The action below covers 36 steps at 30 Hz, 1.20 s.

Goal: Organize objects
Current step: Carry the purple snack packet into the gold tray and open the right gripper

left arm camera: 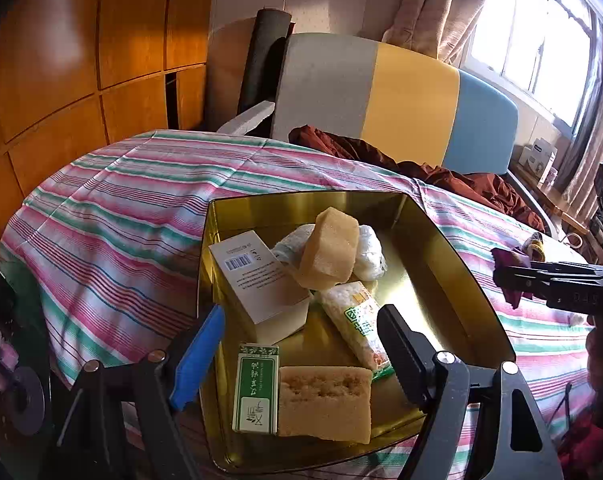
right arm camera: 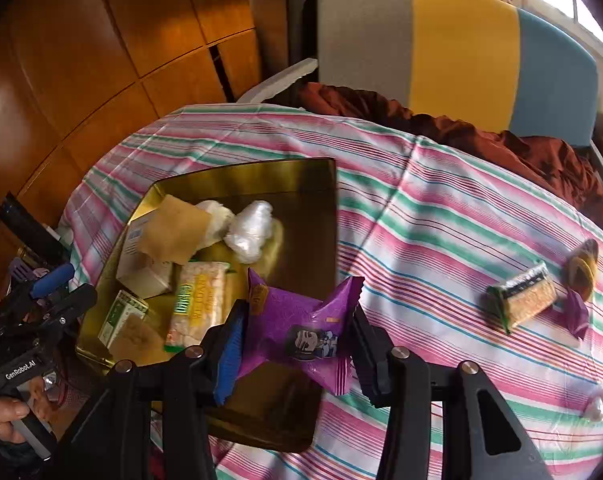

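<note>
Sitting on the striped cloth [left arm camera: 113, 204], centre of the left wrist view: a gold tin tray [left arm camera: 453, 264], holding a white barcoded box [left arm camera: 257, 280], an upright yellow sponge block [left arm camera: 331, 254], two white plastic-wrapped bundles [left arm camera: 367, 252], a rice-cracker packet [left arm camera: 357, 320] slanting from upper left to lower right, a green-and-white carton [left arm camera: 257, 388] lying lengthwise toward the lens, and a flat sponge slab [left arm camera: 325, 402] just beside it at the tray's near edge.

Hanging over the tray's right rim, lower centre of the right wrist view: a purple snack packet [right arm camera: 297, 332], long axis running roughly left to right, its crimped ends flaring at upper right and lower right, printed face toward the camera.

Gripping that packet from both sides: the right gripper [right arm camera: 297, 344], jaws narrowed to the packet's width, blue pad on the left finger pressing its edge.

Hovering at the tray's near end, low in the left wrist view: the left gripper [left arm camera: 297, 352], jaws spread wide, holding nothing, touching nothing visibly.

Lying well apart on the cloth at right of the right wrist view: a green-wrapped cracker pack [right arm camera: 521, 300], another purple packet [right arm camera: 577, 312], a brown round snack [right arm camera: 581, 272].
</note>
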Motion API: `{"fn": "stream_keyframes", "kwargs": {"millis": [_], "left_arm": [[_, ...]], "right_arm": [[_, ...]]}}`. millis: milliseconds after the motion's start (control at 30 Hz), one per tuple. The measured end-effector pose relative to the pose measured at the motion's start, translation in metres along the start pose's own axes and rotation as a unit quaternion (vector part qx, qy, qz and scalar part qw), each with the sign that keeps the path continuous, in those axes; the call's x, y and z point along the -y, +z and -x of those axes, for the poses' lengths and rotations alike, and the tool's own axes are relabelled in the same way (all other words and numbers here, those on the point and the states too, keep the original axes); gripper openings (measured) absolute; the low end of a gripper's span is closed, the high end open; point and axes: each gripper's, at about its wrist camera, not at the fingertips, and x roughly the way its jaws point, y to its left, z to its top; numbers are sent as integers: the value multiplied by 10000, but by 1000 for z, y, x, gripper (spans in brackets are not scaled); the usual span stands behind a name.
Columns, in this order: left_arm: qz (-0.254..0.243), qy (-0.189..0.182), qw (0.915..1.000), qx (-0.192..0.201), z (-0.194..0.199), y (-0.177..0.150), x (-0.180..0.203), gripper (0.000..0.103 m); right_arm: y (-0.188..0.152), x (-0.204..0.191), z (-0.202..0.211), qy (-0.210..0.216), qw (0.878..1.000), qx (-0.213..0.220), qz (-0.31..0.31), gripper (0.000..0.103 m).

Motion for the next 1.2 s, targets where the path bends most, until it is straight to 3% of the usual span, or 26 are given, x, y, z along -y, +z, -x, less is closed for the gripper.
{"fn": "stream_keyframes", "kwargs": {"millis": [233, 467, 533, 800, 900, 1200], "left_arm": [[178, 132, 9998, -4, 4, -5, -20, 79], [287, 266, 9992, 31, 8, -7, -35, 79], [313, 282, 9991, 24, 8, -8, -38, 79], [290, 287, 9992, 6, 9, -8, -37, 80], [259, 277, 9993, -4, 9, -8, -34, 80], [103, 239, 9997, -7, 13, -10, -22, 81]], "right_arm": [[13, -41, -52, 114, 9984, -417, 378, 48], [12, -42, -84, -71, 9968, -724, 341, 49], [11, -42, -88, -109, 9965, -747, 349, 53], [5, -39, -84, -186, 9970, -695, 281, 57], [6, -41, -74, -185, 9980, -517, 302, 77], [7, -34, -42, -224, 9994, -162, 223, 79]]}}
